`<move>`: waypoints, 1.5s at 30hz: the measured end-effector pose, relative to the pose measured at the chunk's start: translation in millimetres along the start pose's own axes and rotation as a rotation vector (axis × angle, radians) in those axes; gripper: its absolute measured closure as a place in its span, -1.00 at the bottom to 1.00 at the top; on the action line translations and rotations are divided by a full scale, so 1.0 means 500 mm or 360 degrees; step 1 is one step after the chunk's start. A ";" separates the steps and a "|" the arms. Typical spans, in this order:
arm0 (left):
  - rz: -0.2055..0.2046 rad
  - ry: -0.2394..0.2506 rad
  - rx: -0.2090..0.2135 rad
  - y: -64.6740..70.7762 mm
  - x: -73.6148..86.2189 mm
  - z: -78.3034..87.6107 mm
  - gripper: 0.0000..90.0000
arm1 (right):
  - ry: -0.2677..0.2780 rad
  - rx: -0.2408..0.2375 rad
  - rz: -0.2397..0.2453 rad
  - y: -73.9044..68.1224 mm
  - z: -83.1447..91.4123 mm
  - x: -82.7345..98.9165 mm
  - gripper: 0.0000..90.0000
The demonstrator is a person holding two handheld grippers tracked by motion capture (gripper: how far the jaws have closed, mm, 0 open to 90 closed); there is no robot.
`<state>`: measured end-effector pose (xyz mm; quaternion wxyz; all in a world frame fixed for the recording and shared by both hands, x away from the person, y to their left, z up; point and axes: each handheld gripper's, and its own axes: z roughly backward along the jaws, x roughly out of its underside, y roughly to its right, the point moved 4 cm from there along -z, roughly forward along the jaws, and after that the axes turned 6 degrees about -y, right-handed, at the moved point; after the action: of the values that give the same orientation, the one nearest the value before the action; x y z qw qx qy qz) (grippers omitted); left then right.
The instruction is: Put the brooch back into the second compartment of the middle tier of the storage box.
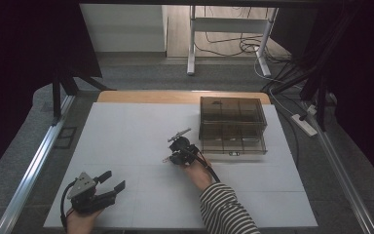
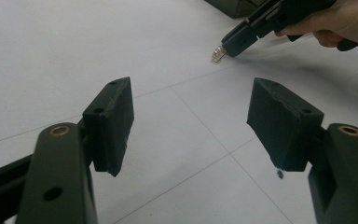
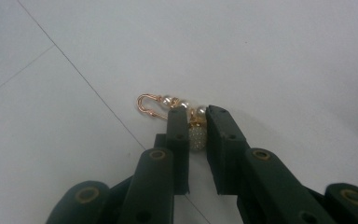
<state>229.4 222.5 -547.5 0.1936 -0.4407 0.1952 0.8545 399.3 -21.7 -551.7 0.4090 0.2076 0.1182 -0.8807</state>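
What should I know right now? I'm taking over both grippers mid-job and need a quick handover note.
Right gripper: fingers closed on the earring, a gold hook with pearls and a beaded ball, low over the white table, just left of the drawer box.
Left gripper: open, holding nothing, near the table's front left corner.
Done: earring gripped.
Left: it probably goes into the drawer box; the lower drawer looks pulled out slightly. Whether the earring has left the table surface is hard to tell.
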 end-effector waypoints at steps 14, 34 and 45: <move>0.0001 -0.0009 0.0002 -0.001 0.001 -0.001 -0.29 | 0.0044 0.0004 0.0023 0.004 0.029 0.001 0.78; 0.0004 -0.0013 0.0006 -0.001 0.001 -0.002 -0.29 | 0.0105 -0.0025 0.0081 0.001 0.091 0.021 0.78; 0.0002 -0.0015 0.0006 -0.001 0.001 -0.003 -0.29 | 0.0110 -0.0033 0.0083 0.010 0.114 0.038 0.78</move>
<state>230.2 222.4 -548.9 0.1947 -0.4363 0.1963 0.8563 377.0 -59.3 -510.0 0.4298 0.2366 0.1359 -0.8607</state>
